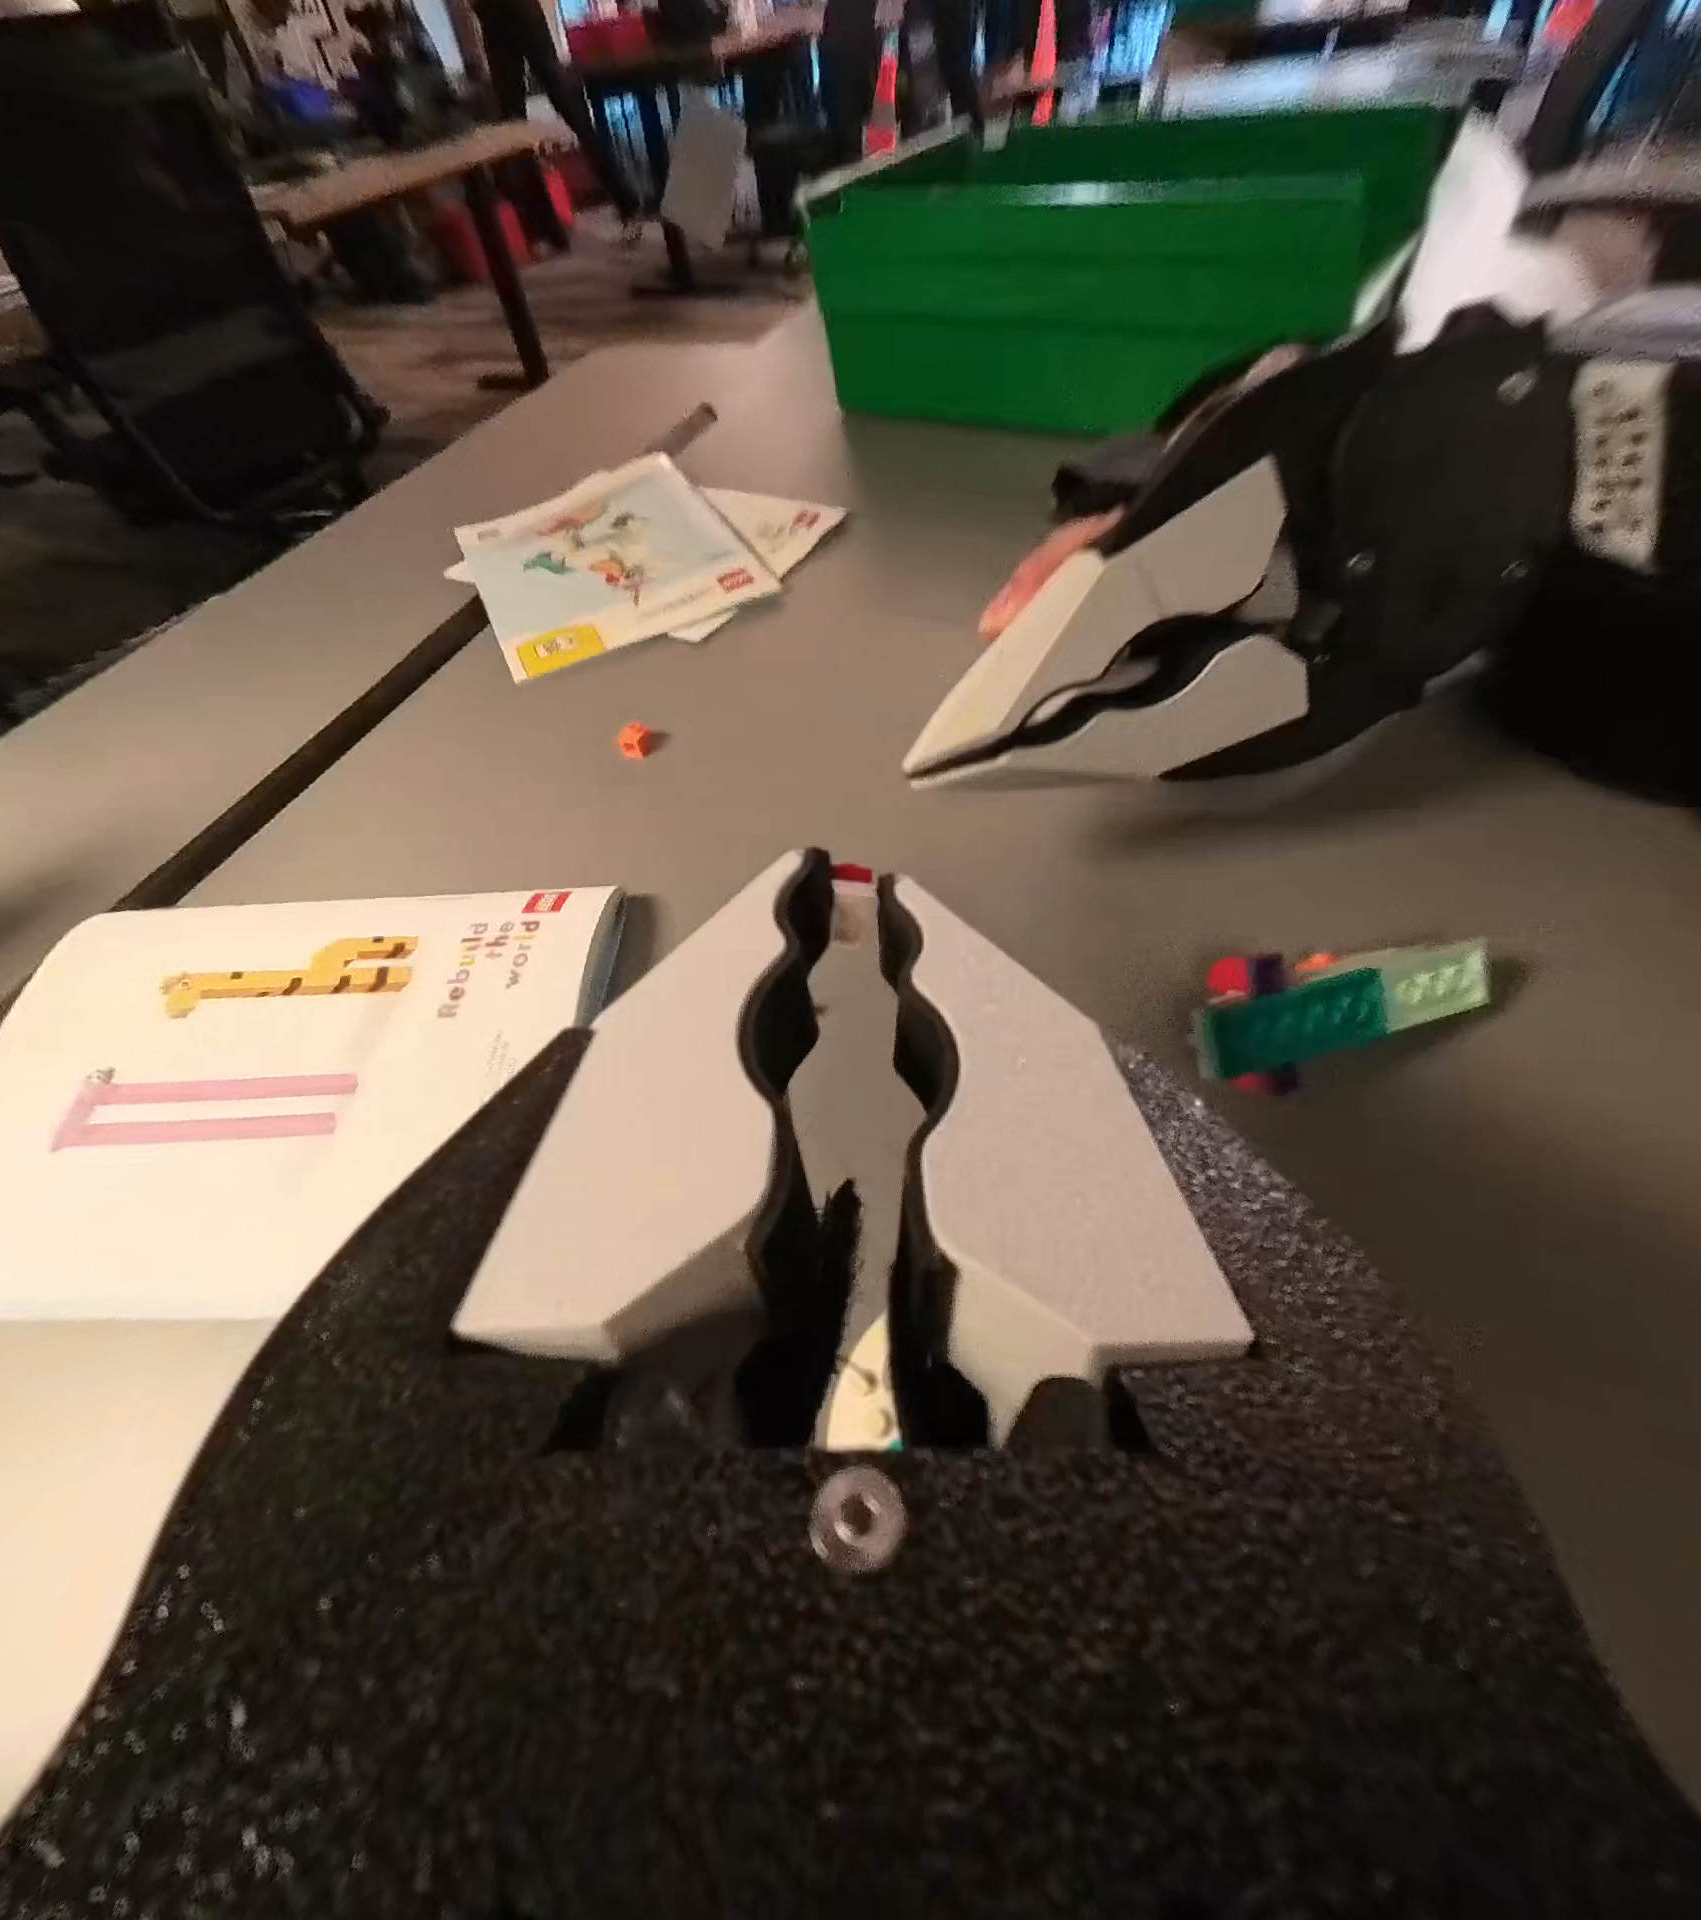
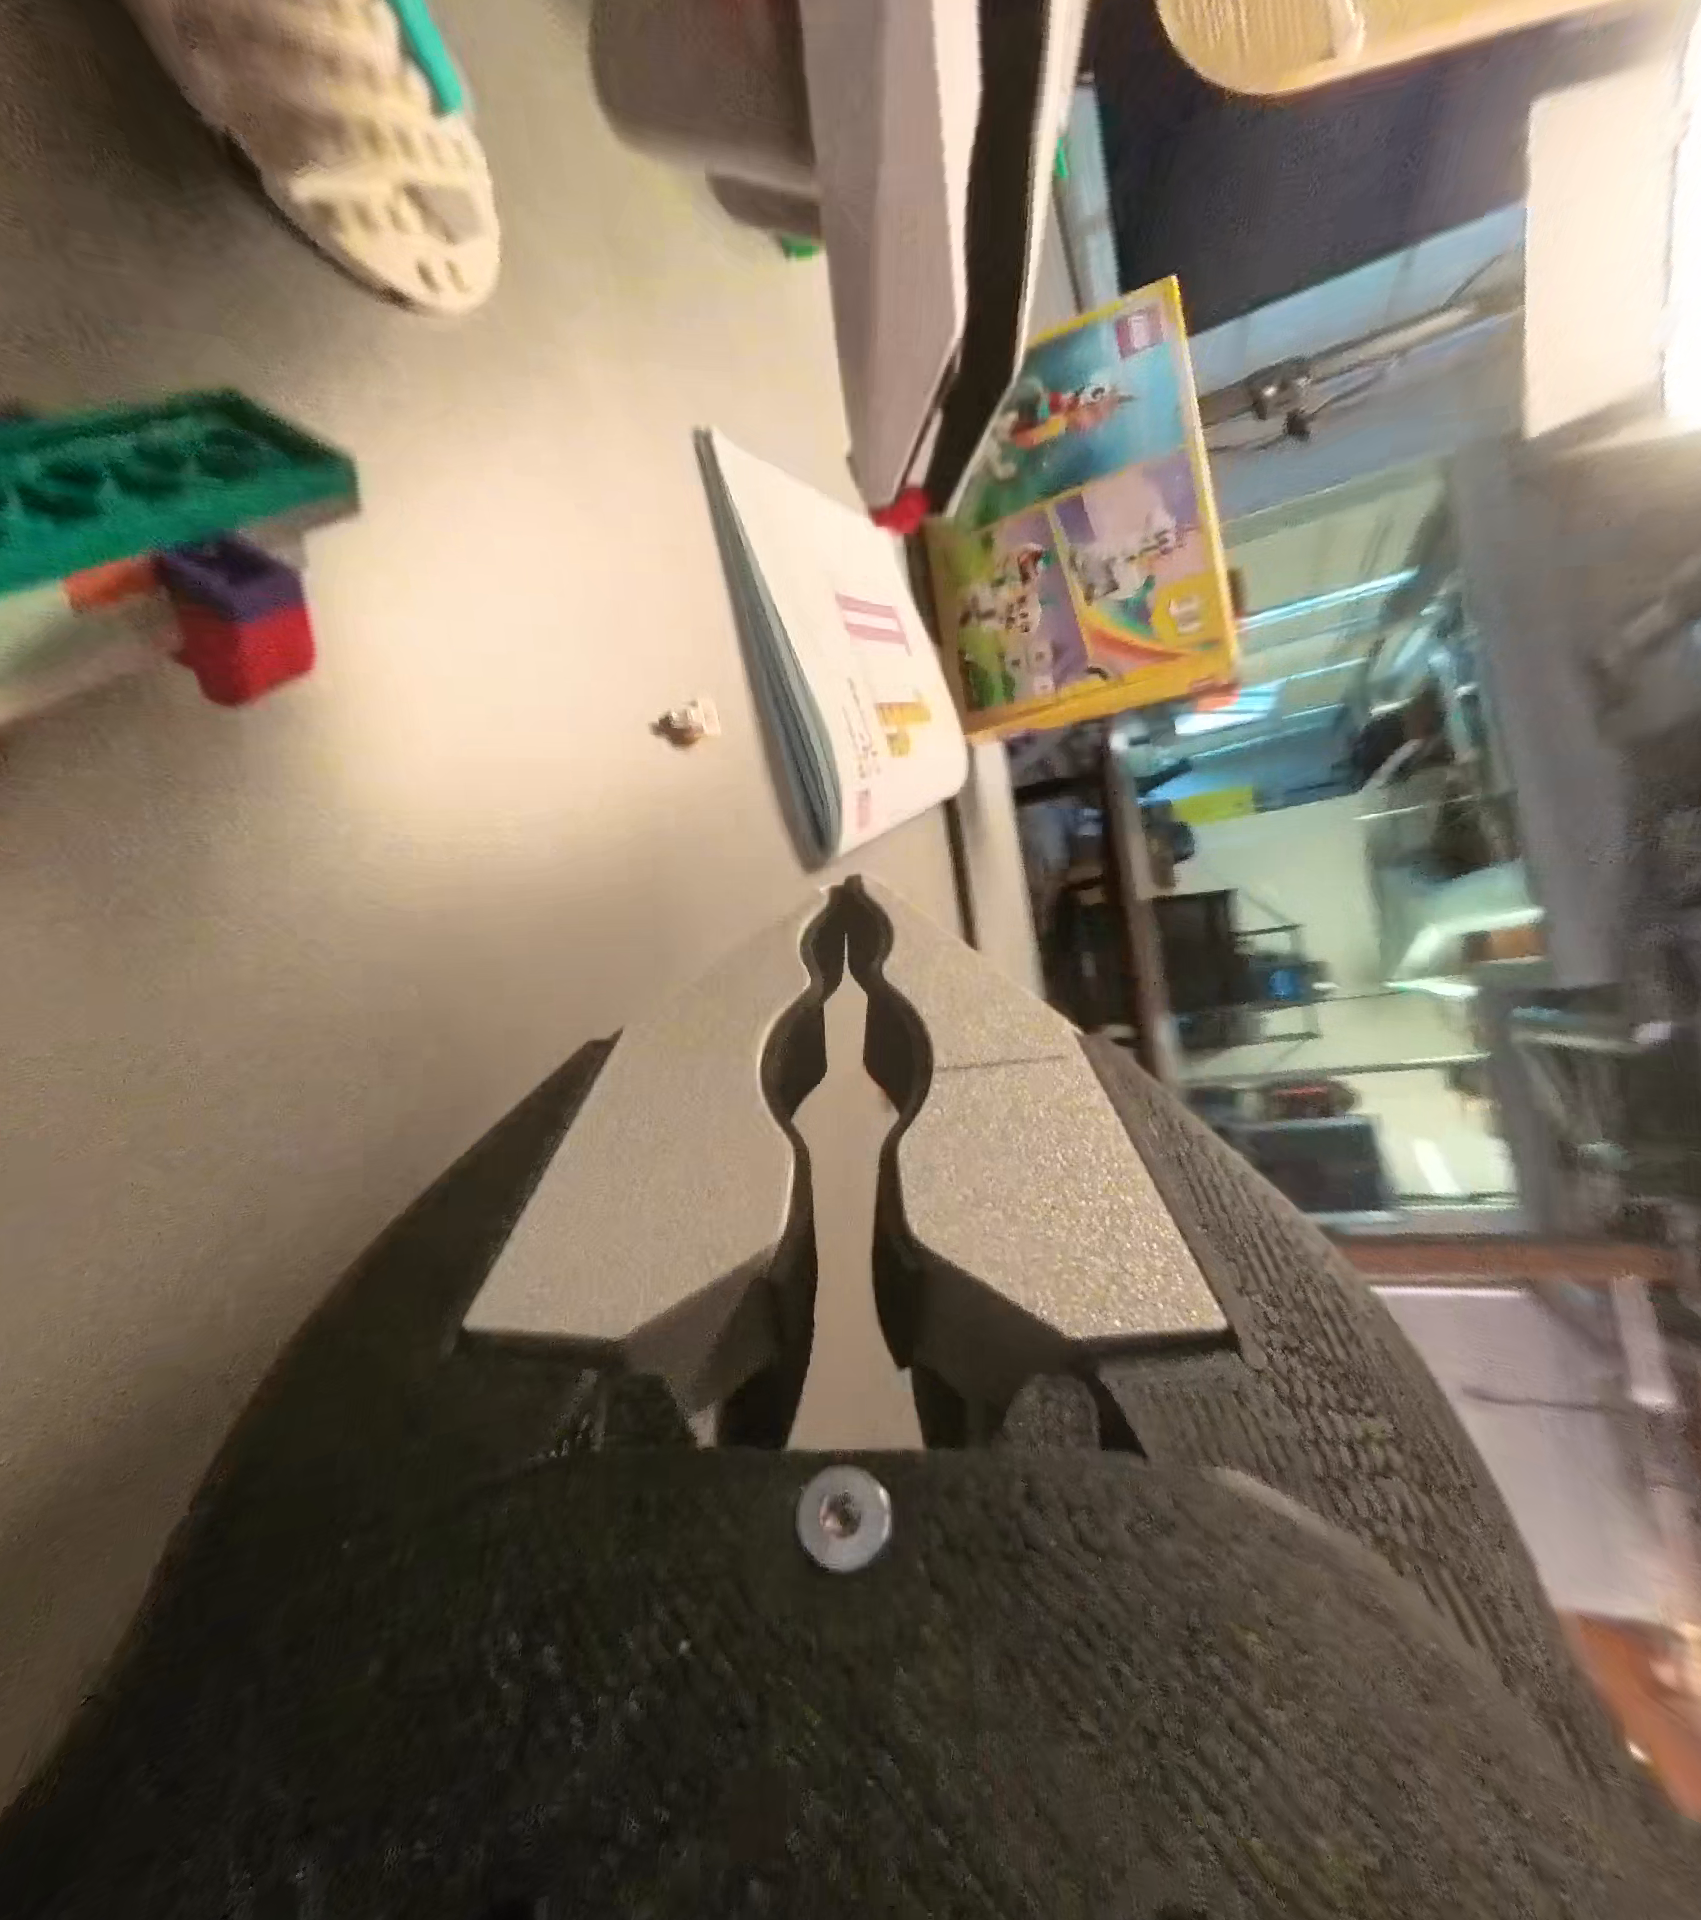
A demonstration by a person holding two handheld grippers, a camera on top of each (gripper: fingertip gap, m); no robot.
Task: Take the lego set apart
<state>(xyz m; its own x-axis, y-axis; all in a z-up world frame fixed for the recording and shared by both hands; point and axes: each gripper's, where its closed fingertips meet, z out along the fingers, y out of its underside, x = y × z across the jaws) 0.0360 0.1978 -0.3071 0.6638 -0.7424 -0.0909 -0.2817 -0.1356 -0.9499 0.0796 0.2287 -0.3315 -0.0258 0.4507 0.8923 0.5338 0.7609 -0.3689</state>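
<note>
The left claw hovers low over the grey counter, its jaws clamped on a small red-and-white lego piece held at the very tips. Just left of this claw lies an open white instruction booklet; ahead of the claw sit a loose orange lego brick and, farther on, a fanned pile of smaller leaflets. To the right of the claw lies the lego set, a dark green plate joined to a pale green one with red, purple and orange bricks beneath, resting on the counter and touched by neither claw. The right claw comes in from the right, turned on its side, ahead of the set; its tips are together with nothing between them, as its own view confirms. Beyond it stands a green plastic bin whose contents are hidden by its wall. In the right wrist view, a tiny pale lego piece sits ahead of the claw beside the booklet, and a colourful lego box lies beyond that.
</note>
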